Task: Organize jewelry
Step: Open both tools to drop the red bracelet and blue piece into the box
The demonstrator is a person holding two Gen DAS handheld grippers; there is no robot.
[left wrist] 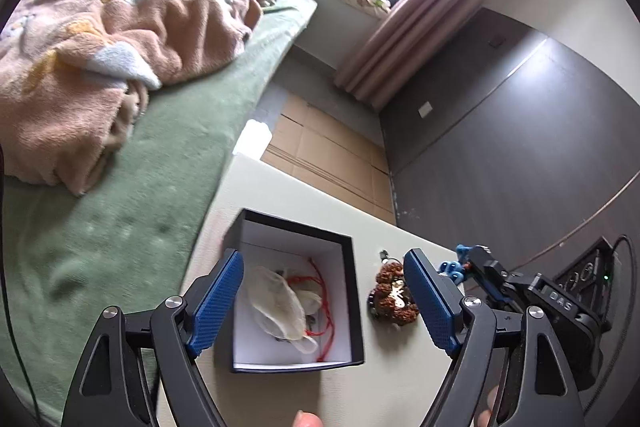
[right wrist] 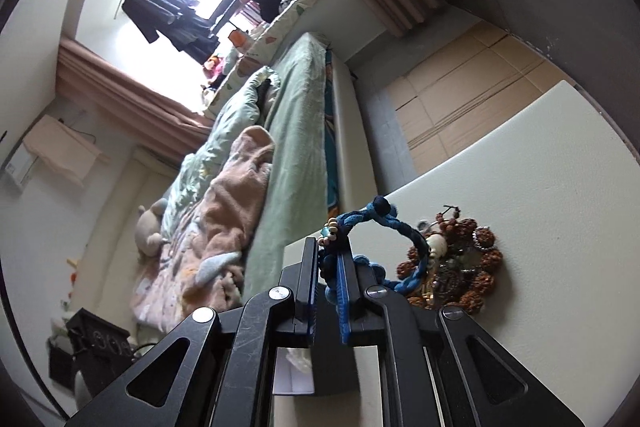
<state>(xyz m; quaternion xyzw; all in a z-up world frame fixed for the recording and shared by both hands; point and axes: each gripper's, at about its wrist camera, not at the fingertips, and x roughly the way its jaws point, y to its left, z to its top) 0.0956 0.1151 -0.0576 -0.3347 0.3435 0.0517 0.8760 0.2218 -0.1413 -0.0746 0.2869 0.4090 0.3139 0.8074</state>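
Left wrist view: the black gift box [left wrist: 294, 291] already holds a pouch and red cord bracelet [left wrist: 320, 291]. Beside it, brown bead bracelets [left wrist: 394, 293] wait on the table [left wrist: 280, 195]. The left gripper [left wrist: 328, 303] gapes empty; the right gripper [right wrist: 328, 259] is clamped on a blue braided bracelet [right wrist: 400, 227].

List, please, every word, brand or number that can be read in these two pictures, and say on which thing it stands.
"DAS": white letters on the black body of the right gripper, in the left wrist view; the start may be cut off.
Nothing is readable on the box, the bracelets or the left gripper.
The right wrist view shows no readable text.
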